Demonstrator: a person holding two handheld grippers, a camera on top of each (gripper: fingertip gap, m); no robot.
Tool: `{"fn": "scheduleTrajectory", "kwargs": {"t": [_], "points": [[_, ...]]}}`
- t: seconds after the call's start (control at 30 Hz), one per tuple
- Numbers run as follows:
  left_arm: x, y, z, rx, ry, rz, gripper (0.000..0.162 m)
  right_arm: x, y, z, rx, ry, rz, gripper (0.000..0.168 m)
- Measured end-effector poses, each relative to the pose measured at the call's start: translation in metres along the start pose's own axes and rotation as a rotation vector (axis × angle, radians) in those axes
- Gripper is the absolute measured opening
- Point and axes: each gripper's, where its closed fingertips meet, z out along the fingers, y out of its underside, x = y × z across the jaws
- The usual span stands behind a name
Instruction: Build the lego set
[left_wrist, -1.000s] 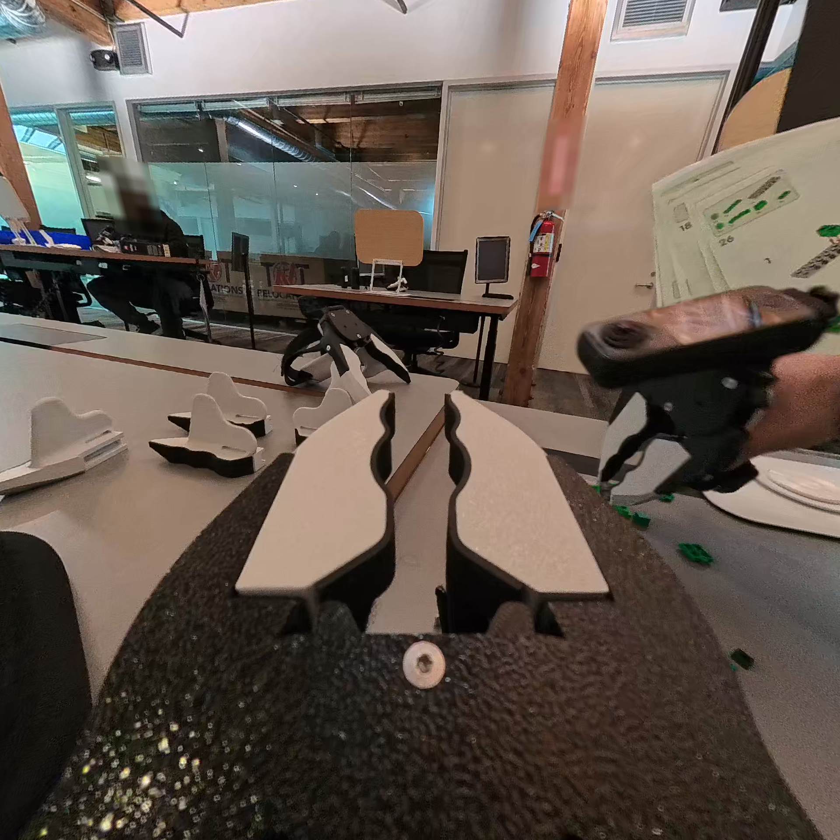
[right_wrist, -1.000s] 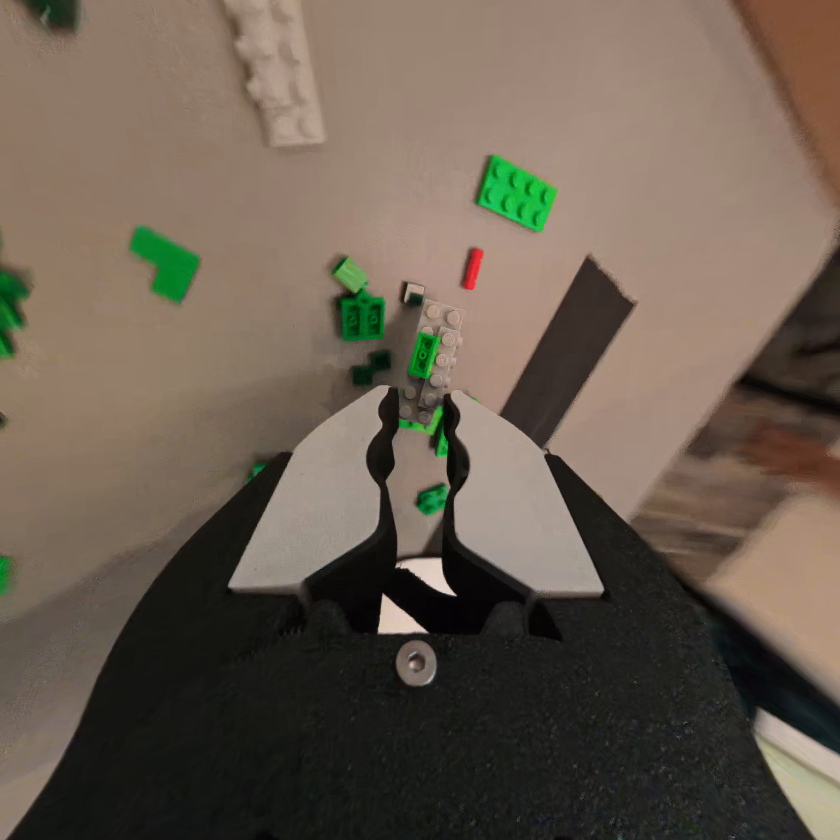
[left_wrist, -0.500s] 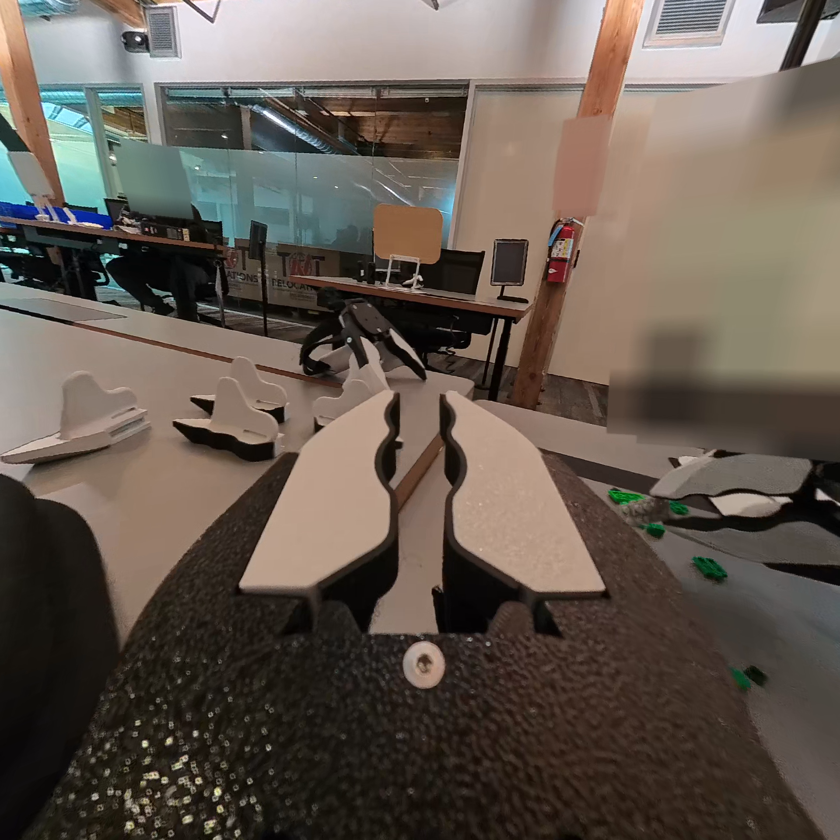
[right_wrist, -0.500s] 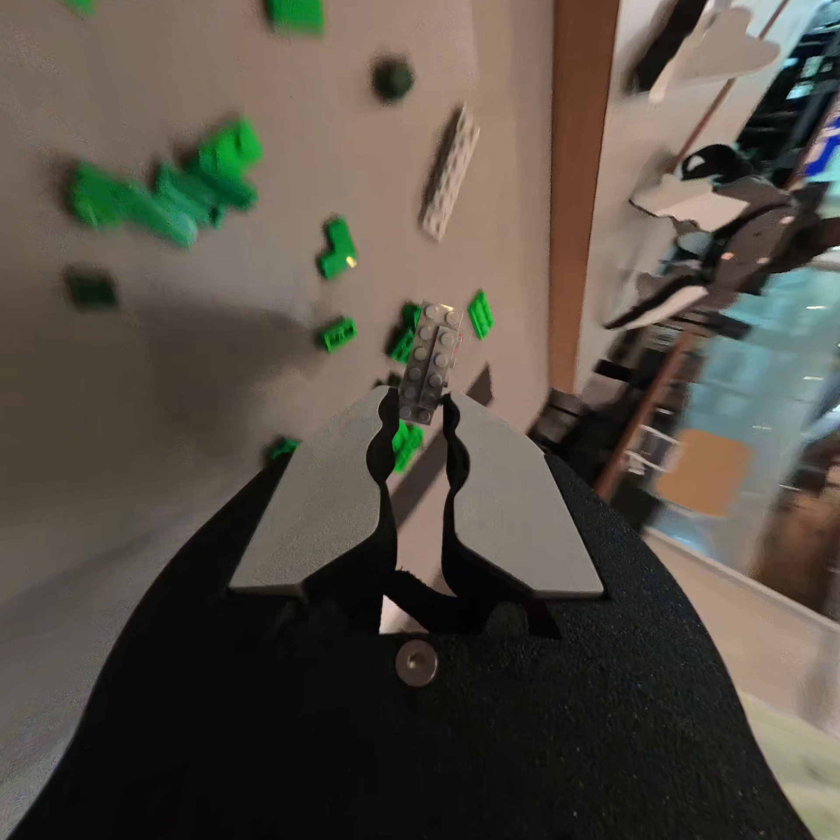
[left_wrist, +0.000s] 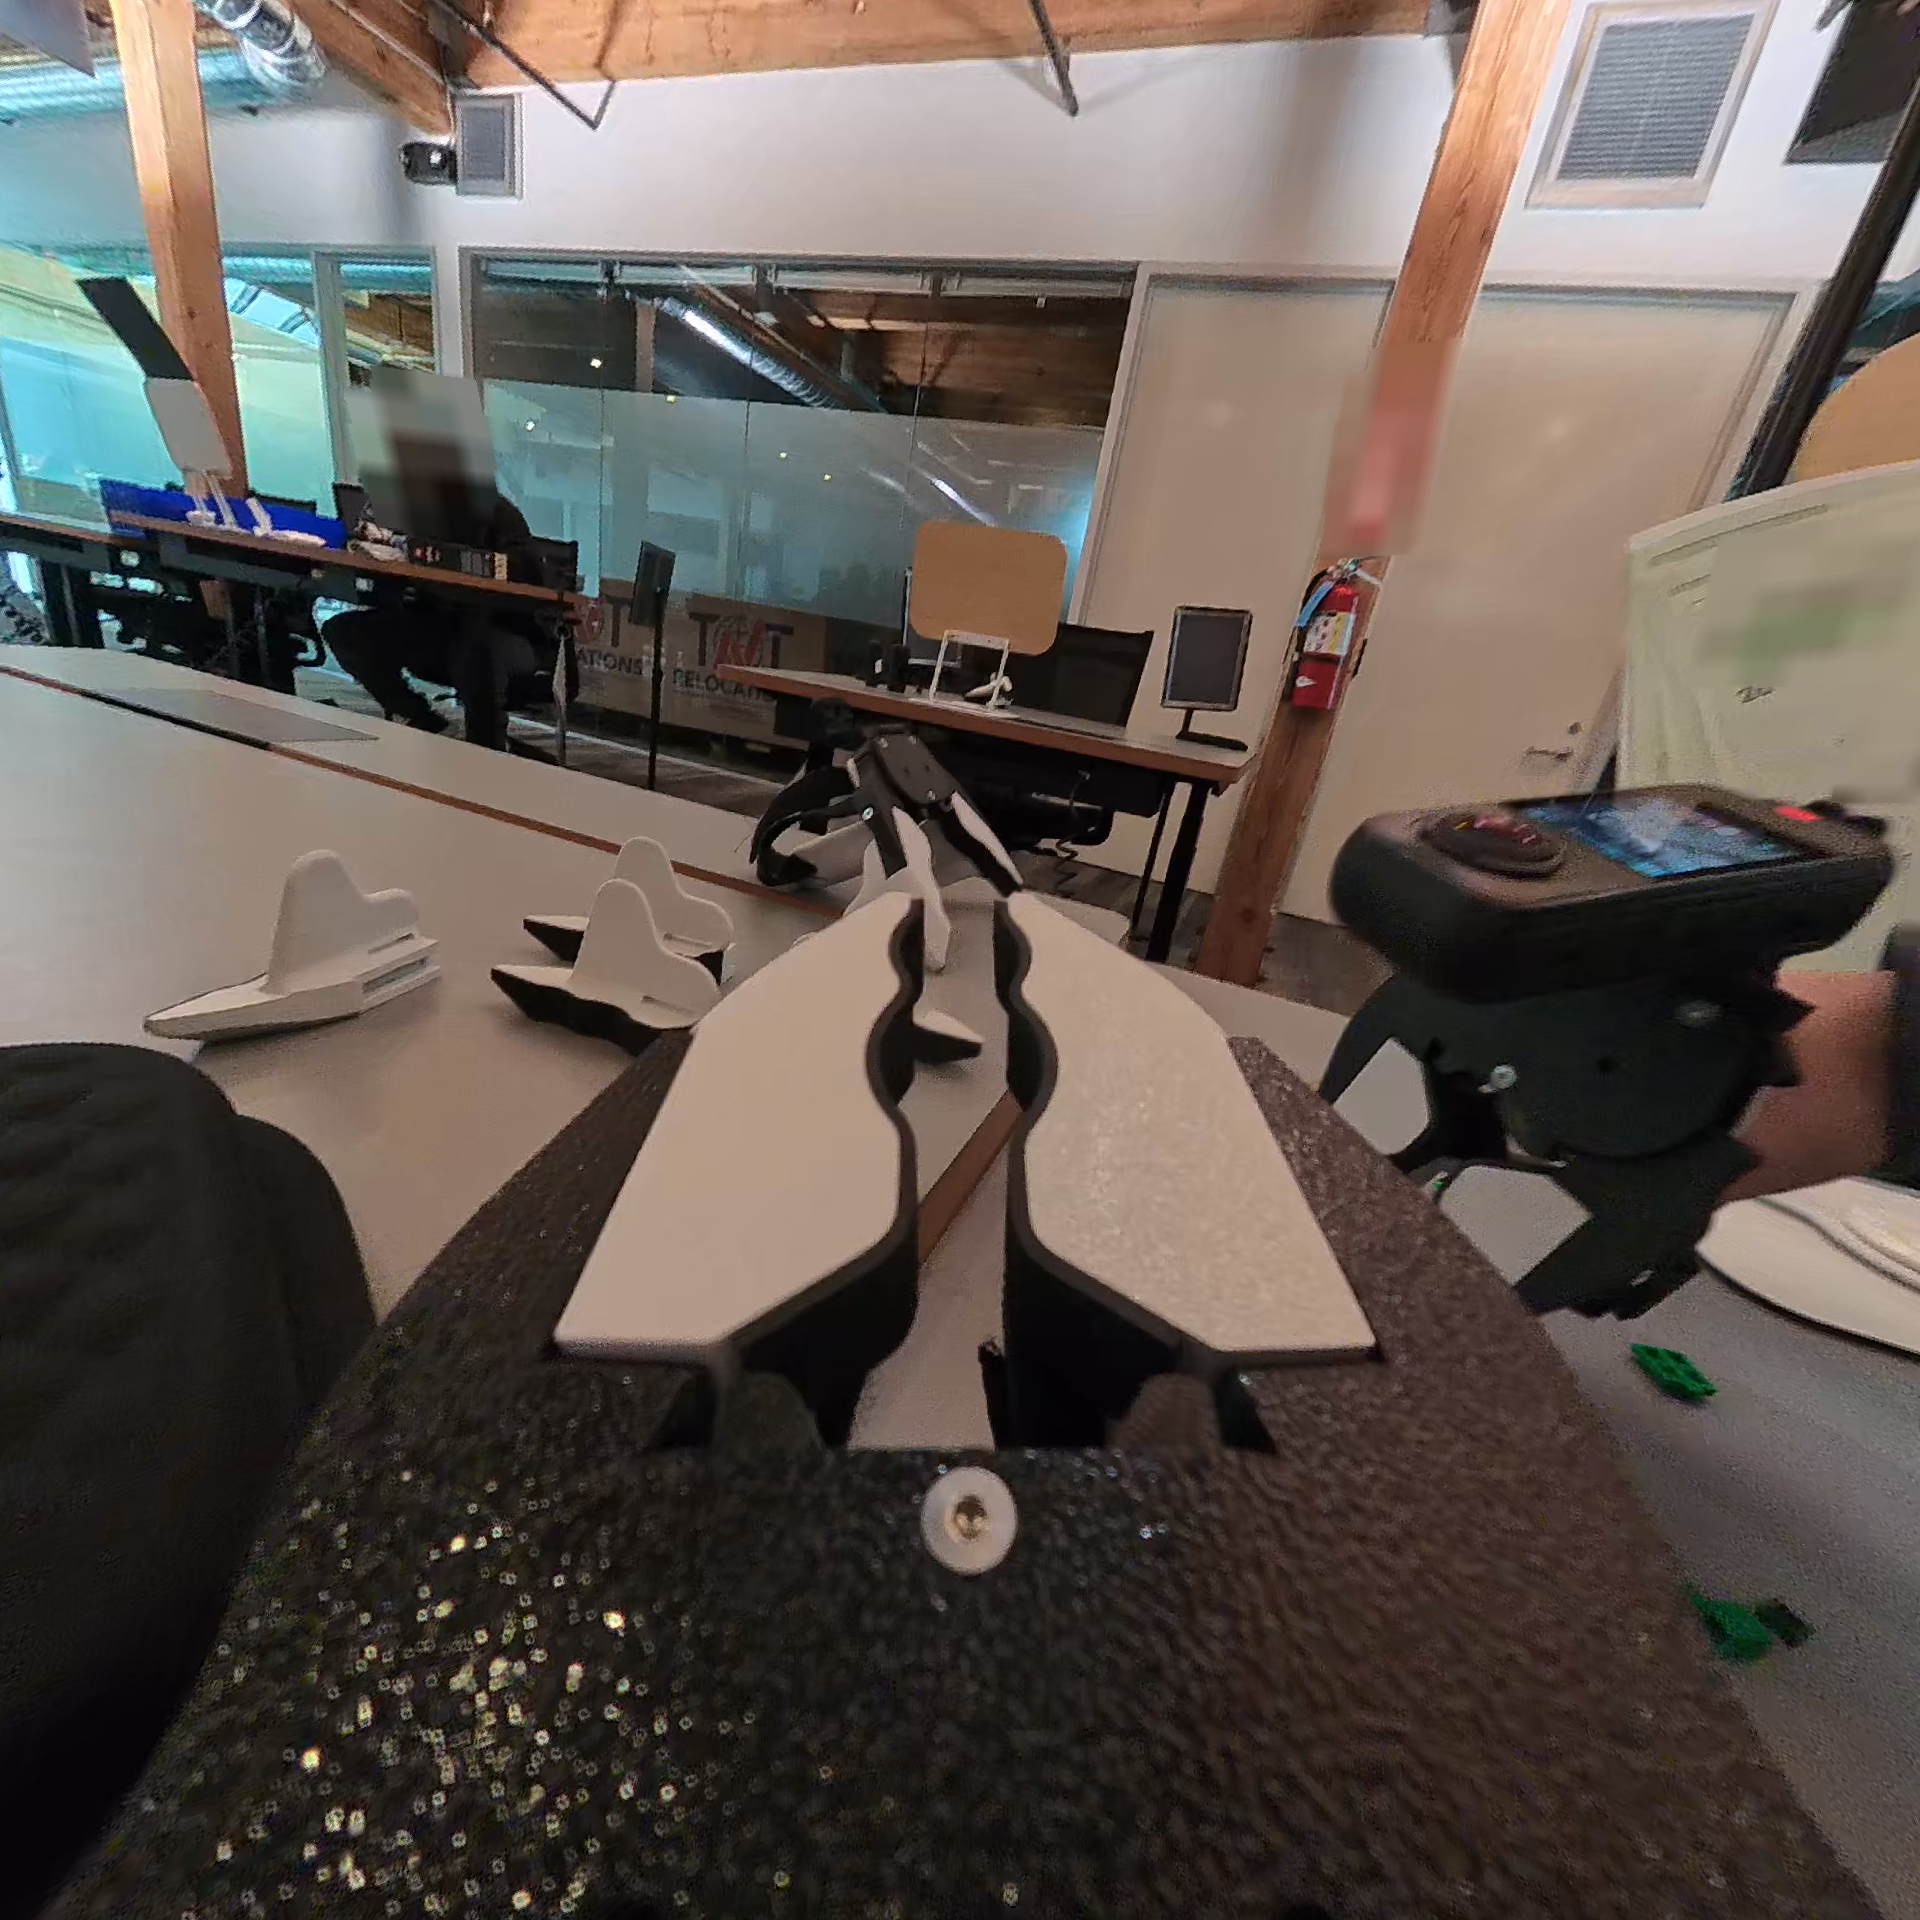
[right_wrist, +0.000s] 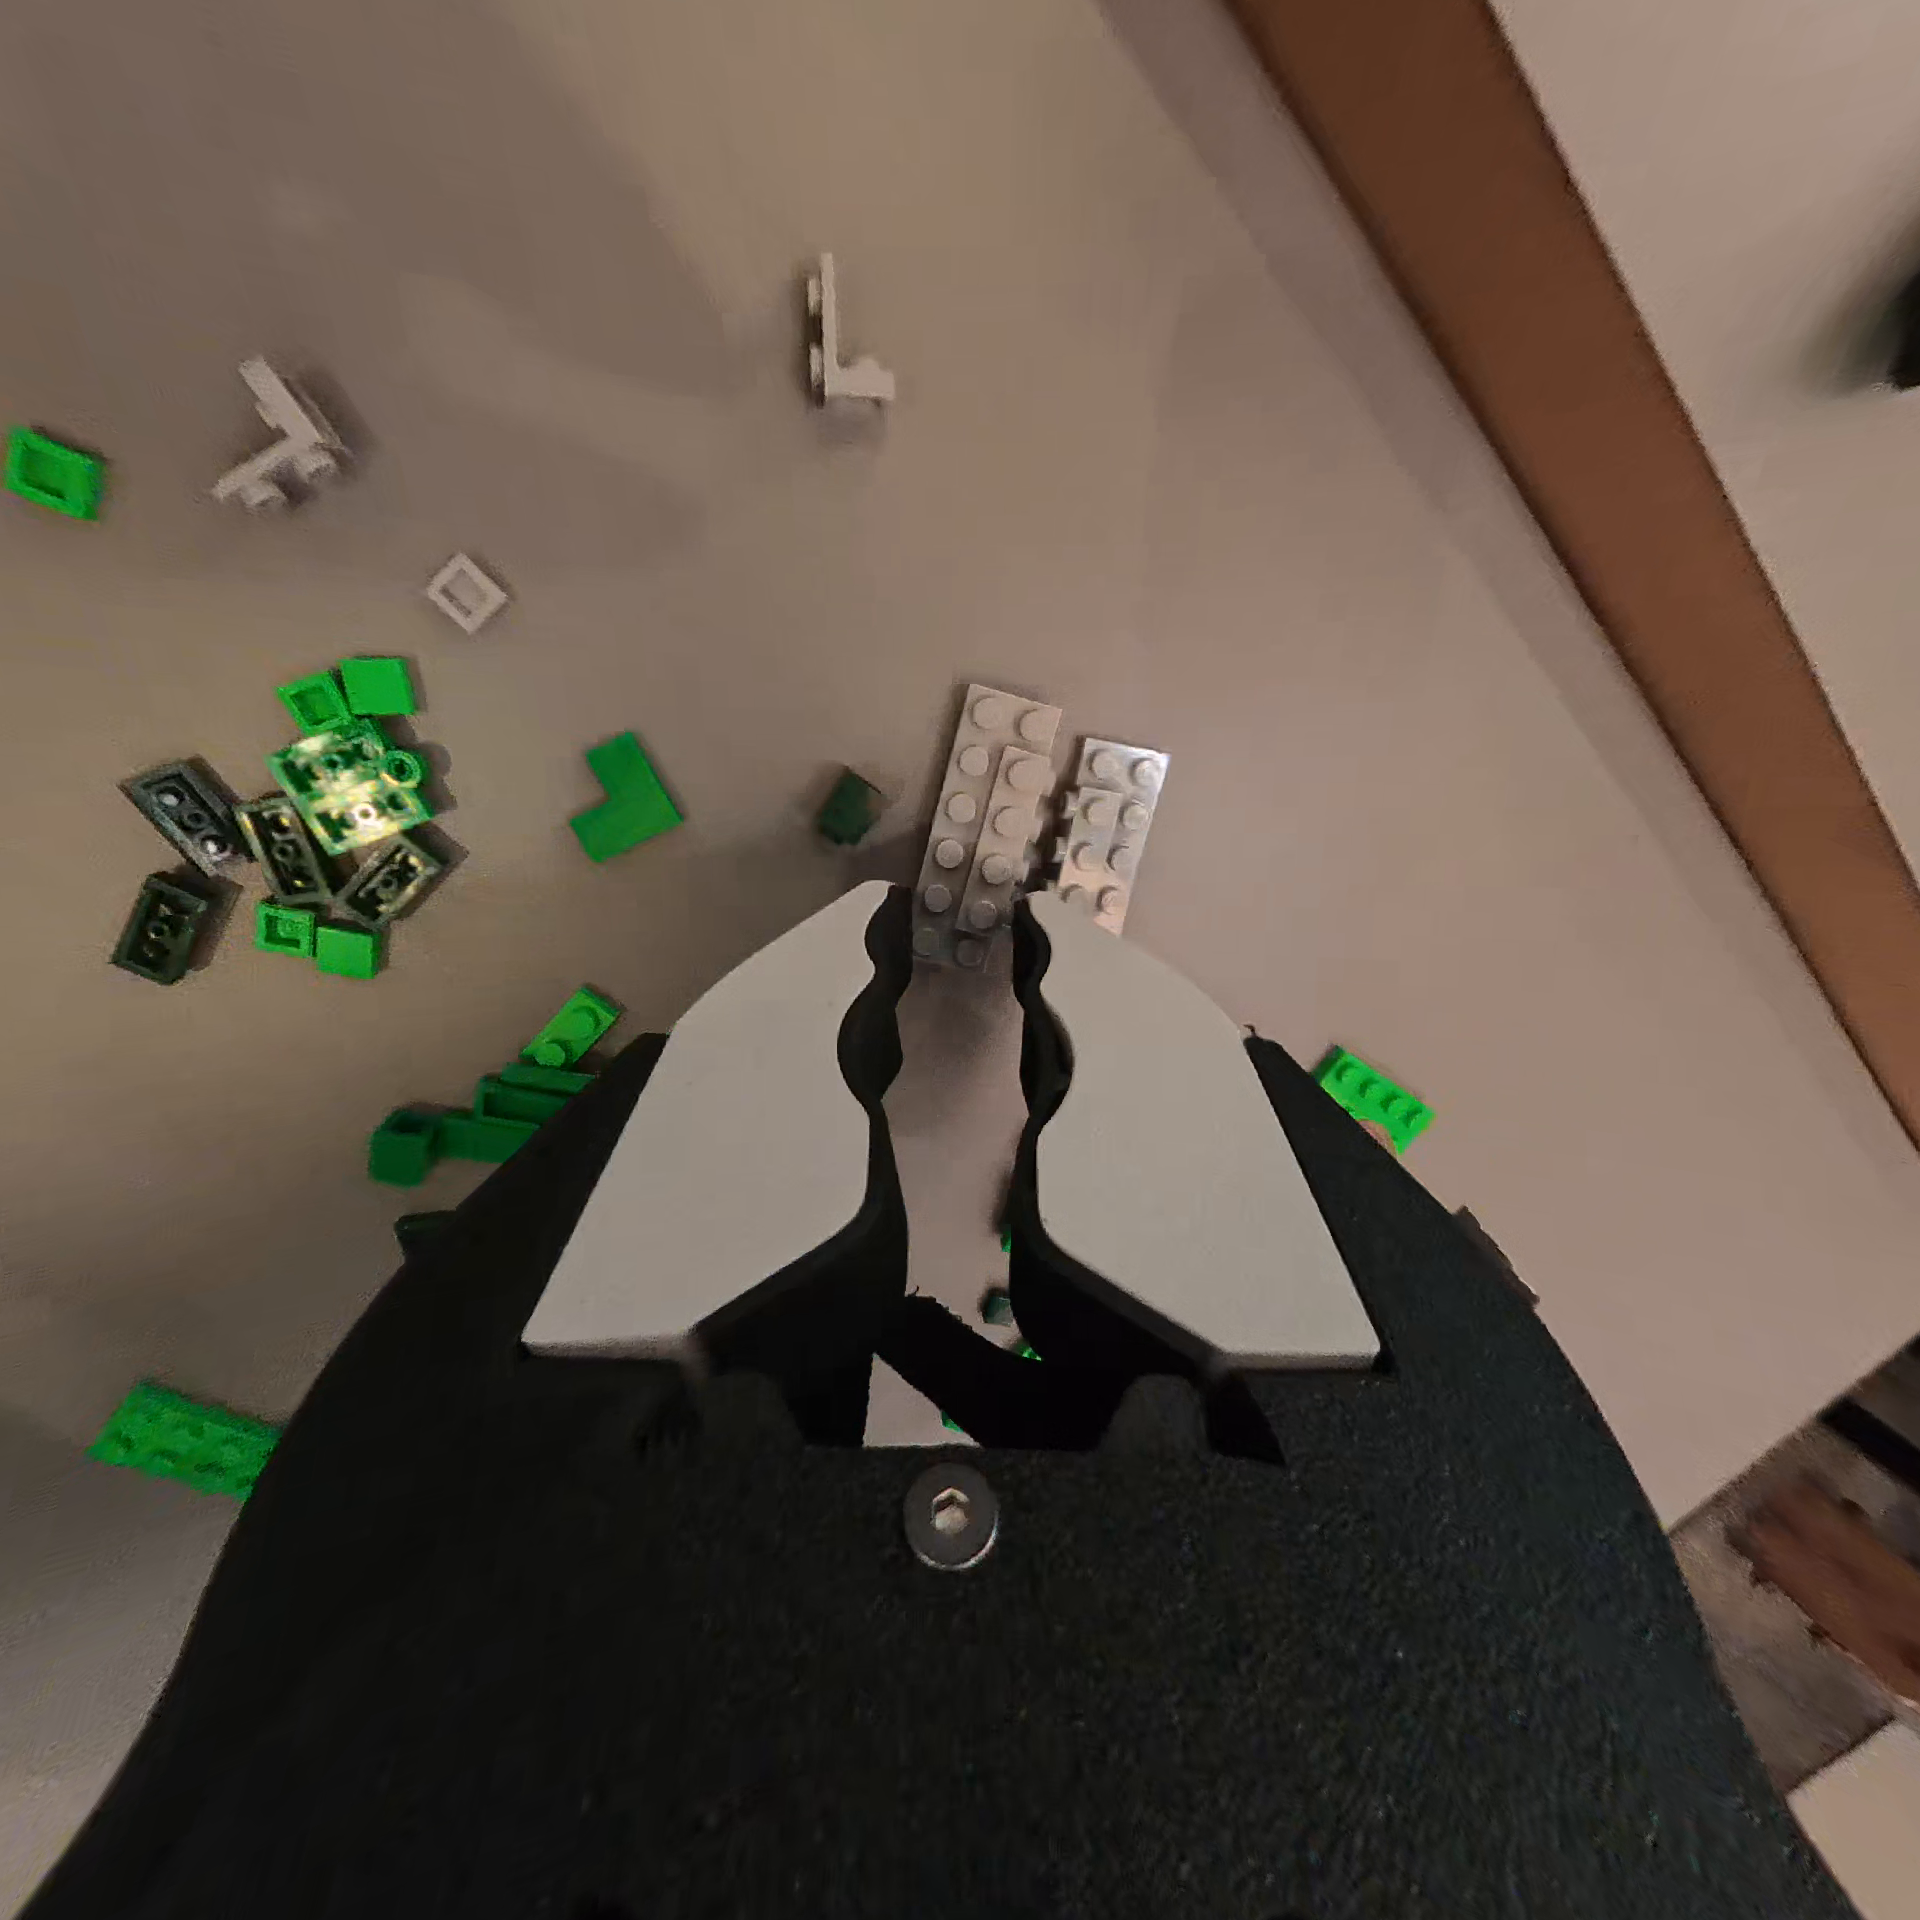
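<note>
Grey plate (right_wrist: 971, 831): a long studded piece, its near end clamped between the tips of the right gripper (right_wrist: 961, 914); half a second ago it was held the same way.
Narrow strip (right_wrist: 1003, 831): a smaller grey piece sits on top of the plate; in the picture a second ago a green piece lay there instead.
Second grey plate (right_wrist: 1112, 831): shorter, lying on the table just beside the held one; whether the two touch I cannot tell.
Right gripper view: now looks nearly straight down on the table (right_wrist: 623, 260); half a second ago it was tilted toward the room.
Green pieces: a heap (right_wrist: 312, 821) left of the tips, an L-shaped one (right_wrist: 623, 795) between heap and plate, more scattered by the gripper body.
White pieces: two brackets (right_wrist: 281, 436) (right_wrist: 842, 343) and a small square frame (right_wrist: 468, 592) farther off.
Left gripper (left_wrist: 958, 914): jaws narrowly apart with nothing between them, held above the table as before, aimed a little lower than earlier.
Right gripper from the left view (left_wrist: 1621, 997): in a hand at the right edge, raised again; half a second ago it lay low near the table.
Booklet (left_wrist: 1766, 644): stands behind it, blurred.
Spare fingers (left_wrist: 301, 961): white parts on the table to the left, unmoved.
</note>
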Motion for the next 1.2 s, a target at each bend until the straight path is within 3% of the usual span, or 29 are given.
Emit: {"fn": "scheduleTrajectory", "kwargs": {"t": [0.1, 0.2, 0.43, 0.63, 0.93, 1.2], "points": [[0.008, -0.001, 0.001, 0.004, 0.024, 0.013, 0.012, 0.0, 0.002, 0.001, -0.008, -0.002, -0.002, 0.02], [0.012, 0.003, 0.003, -0.014, 0.026, 0.038, 0.013, 0.003, 0.005, -0.007, 0.0, 0.041, 0.012, 0.031], [0.011, 0.003, 0.003, -0.012, 0.032, 0.0, 0.013, -0.023, 0.031, -0.039, 0.09, 0.026, 0.163, 0.019], [0.013, 0.005, 0.004, -0.02, 0.04, -0.008, 0.013, -0.067, 0.049, -0.046, 0.197, -0.044, 0.291, 0.018], [0.02, 0.008, 0.005, -0.029, 0.061, 0.005, 0.012, -0.102, 0.016, -0.042, 0.302, -0.06, 0.215, 0.018], [0.019, 0.008, 0.006, -0.032, 0.064, -0.002, 0.011, -0.107, -0.005, -0.027, 0.289, -0.084, 0.139, 0.017]]}}
